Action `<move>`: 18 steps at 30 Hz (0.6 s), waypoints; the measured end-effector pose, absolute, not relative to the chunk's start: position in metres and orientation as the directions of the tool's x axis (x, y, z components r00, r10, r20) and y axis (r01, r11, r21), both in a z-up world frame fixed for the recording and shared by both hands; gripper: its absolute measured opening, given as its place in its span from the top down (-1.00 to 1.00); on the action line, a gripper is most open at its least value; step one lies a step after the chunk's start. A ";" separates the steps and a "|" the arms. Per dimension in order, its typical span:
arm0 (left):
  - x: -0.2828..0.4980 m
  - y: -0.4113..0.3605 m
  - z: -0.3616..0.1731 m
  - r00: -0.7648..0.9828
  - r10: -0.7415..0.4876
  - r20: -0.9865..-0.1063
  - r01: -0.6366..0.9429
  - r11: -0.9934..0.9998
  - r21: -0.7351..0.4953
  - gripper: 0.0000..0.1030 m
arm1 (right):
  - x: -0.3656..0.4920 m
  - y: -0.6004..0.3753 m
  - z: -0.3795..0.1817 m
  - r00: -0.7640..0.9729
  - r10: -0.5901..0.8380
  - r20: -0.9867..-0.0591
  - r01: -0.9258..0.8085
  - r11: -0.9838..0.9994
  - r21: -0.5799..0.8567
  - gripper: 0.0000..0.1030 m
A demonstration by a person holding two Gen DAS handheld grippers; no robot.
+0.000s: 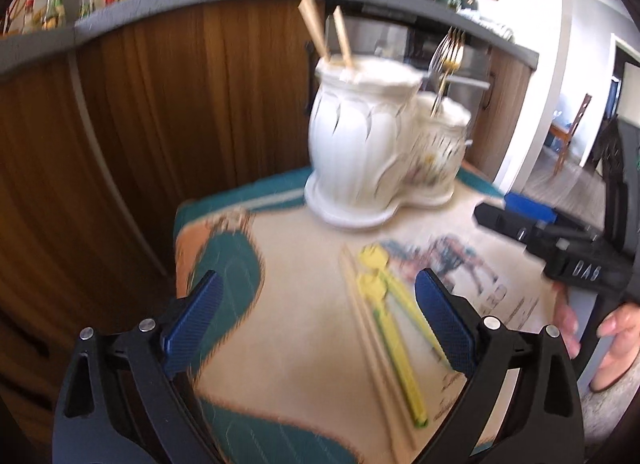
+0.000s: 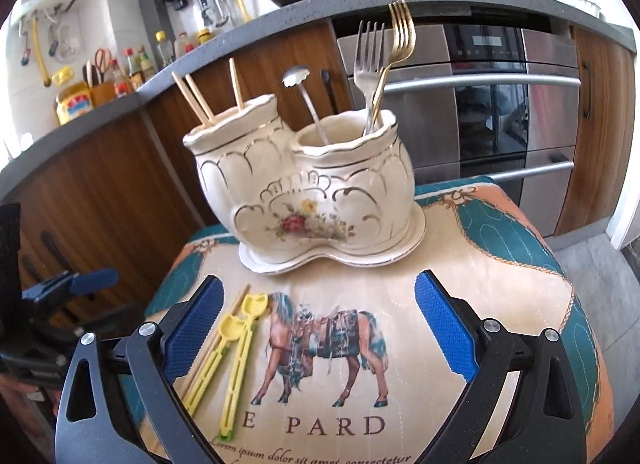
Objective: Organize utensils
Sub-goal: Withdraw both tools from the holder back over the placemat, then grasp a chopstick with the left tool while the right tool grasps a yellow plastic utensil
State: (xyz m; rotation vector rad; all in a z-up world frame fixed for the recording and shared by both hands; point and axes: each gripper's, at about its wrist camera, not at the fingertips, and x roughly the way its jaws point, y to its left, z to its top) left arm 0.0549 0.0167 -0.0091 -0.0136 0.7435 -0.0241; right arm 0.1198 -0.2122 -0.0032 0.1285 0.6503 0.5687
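A white double ceramic holder (image 2: 308, 191) stands at the back of the cloth-covered table (image 2: 480, 264). Its left pot holds wooden chopsticks (image 2: 200, 97); its right pot holds a spoon (image 2: 298, 77) and two forks (image 2: 380, 55). Two yellow plastic spoons (image 2: 232, 352) and a pair of wooden chopsticks (image 2: 236, 304) lie on the cloth, front left. My right gripper (image 2: 320, 332) hovers open over the horse print, empty. My left gripper (image 1: 320, 328) is open and empty above the yellow spoons (image 1: 384, 316) and loose chopsticks (image 1: 372, 344), with the holder (image 1: 360, 151) beyond.
Wooden cabinets (image 2: 100, 191) and a grey counter (image 2: 280, 11) with pans and bottles run behind the table. A steel oven (image 2: 500, 103) stands at back right. A hand (image 1: 616, 336) holds the right gripper (image 1: 508, 211). The table's edges fall off close on both sides.
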 end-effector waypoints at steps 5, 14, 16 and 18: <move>0.051 0.022 -0.030 0.659 0.014 -0.752 -0.006 1.000 0.013 -0.84 | 0.118 -0.211 -0.004 0.644 0.535 -0.547 -0.461 0.842 0.282 -0.86; 0.041 0.008 -0.045 0.566 0.024 -0.824 0.043 0.997 0.059 -0.68 | 0.118 -0.215 -0.003 0.643 0.536 -0.547 -0.460 0.842 0.283 -0.87; 0.040 0.001 -0.046 0.550 0.027 -0.835 0.067 0.995 0.077 -0.61 | 0.117 -0.215 -0.002 0.642 0.538 -0.546 -0.465 0.840 0.280 -0.87; 0.040 -0.005 -0.048 0.532 0.023 -0.846 0.085 0.993 0.080 -0.45 | 0.116 -0.214 -0.002 0.641 0.540 -0.545 -0.471 0.838 0.276 -0.87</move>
